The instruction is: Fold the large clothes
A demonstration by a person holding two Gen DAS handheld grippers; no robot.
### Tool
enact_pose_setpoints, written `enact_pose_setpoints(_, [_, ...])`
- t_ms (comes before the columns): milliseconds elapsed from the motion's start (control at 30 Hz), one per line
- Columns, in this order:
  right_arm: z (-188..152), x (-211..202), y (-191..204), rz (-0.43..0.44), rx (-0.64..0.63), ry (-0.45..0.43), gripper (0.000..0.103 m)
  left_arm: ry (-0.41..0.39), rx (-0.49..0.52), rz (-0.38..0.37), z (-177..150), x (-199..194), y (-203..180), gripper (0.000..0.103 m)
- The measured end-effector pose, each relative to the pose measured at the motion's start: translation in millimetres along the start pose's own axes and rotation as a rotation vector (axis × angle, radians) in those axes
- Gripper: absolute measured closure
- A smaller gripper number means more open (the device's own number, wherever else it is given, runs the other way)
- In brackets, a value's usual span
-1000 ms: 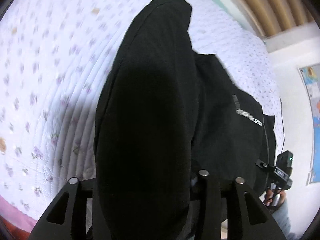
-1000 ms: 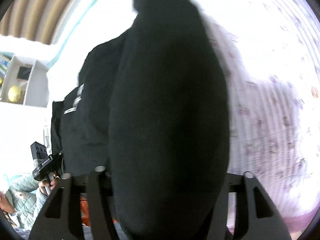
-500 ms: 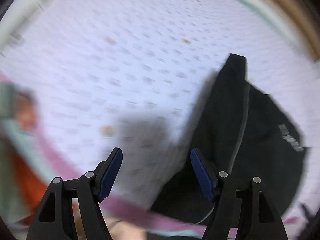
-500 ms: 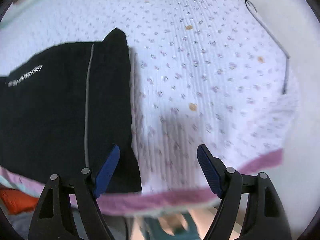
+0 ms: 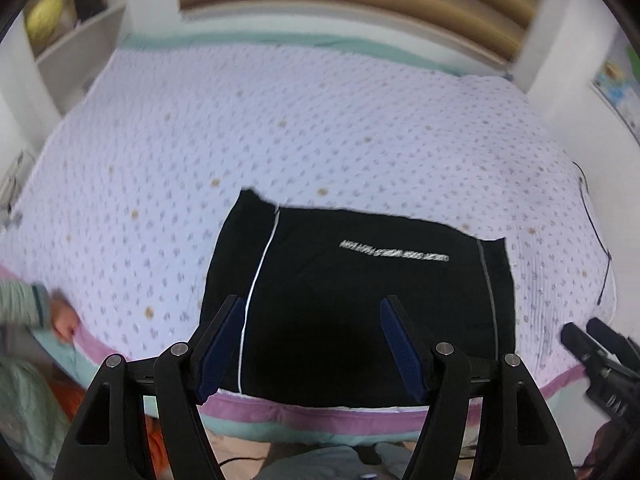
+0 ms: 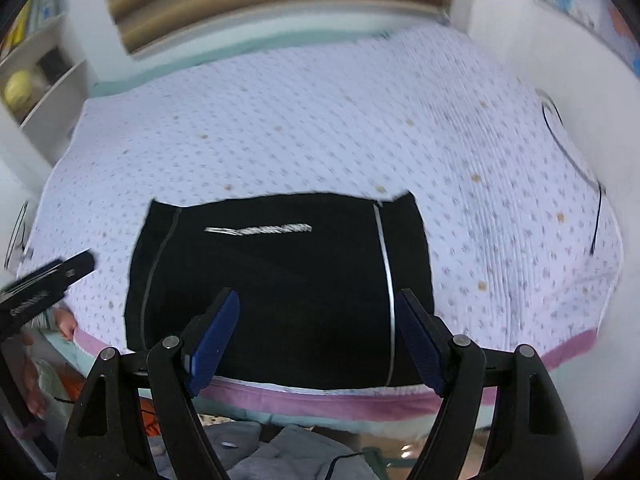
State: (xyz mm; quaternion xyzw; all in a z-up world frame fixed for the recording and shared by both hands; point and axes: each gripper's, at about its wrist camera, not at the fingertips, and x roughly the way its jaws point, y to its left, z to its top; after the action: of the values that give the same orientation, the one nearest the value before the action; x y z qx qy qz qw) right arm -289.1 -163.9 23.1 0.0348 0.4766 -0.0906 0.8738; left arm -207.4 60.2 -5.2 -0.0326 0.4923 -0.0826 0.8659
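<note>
A black garment (image 5: 352, 300) (image 6: 280, 280) lies folded flat in a rough rectangle near the front edge of the bed. It has two pale piping lines and one line of silver lettering. My left gripper (image 5: 311, 300) hangs above its near left part, open, with nothing between the blue pads. Over the near right part my right gripper (image 6: 318, 293) is also open and holds nothing. Each gripper shows in the other's view: the right gripper (image 5: 592, 352) at the right edge, the left gripper (image 6: 52, 276) at the left edge.
The bed (image 5: 280, 120) (image 6: 300, 128) has a white flowered quilt with a pink border. A black cable (image 5: 600, 240) lies along its right side. A person's hand (image 5: 64, 320) rests at the left front edge. White shelves (image 5: 60, 40) stand at back left. Grey clothes (image 6: 280, 452) lie below the bed's front.
A second ago black cloth hung between both grippers' jaws and filled the views. Both have let go and risen; the garment now lies flat on the bed.
</note>
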Motion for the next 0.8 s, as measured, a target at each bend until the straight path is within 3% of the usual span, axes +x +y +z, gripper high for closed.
enact_pose_setpoints(133, [0.0,-16.0,28.9,0.030,-0.042,-0.054,0.022,-0.048,0.066,0.027,-3.0,-20.3,-26.1,0.032])
enact_pose_setpoints(300, [2.9,-10.4,41.5,0.031,-0.041,-0.035,0.022,-0.069,0.123,0.016,-9.1,-27.0,-39.3,0.032])
enact_pose_setpoints(567, [4.2,-2.7,47.7,0.032,-0.053,-0.031,0.022,-0.043,0.141,-0.020,-8.2,-23.3,-45.3,0.032])
enact_pose_setpoints(800, [2.6,-6.9,43.7,0.031,-0.063,-0.050,0.022,-0.035,0.159,0.020,-8.9,-18.5,-48.4,0.032])
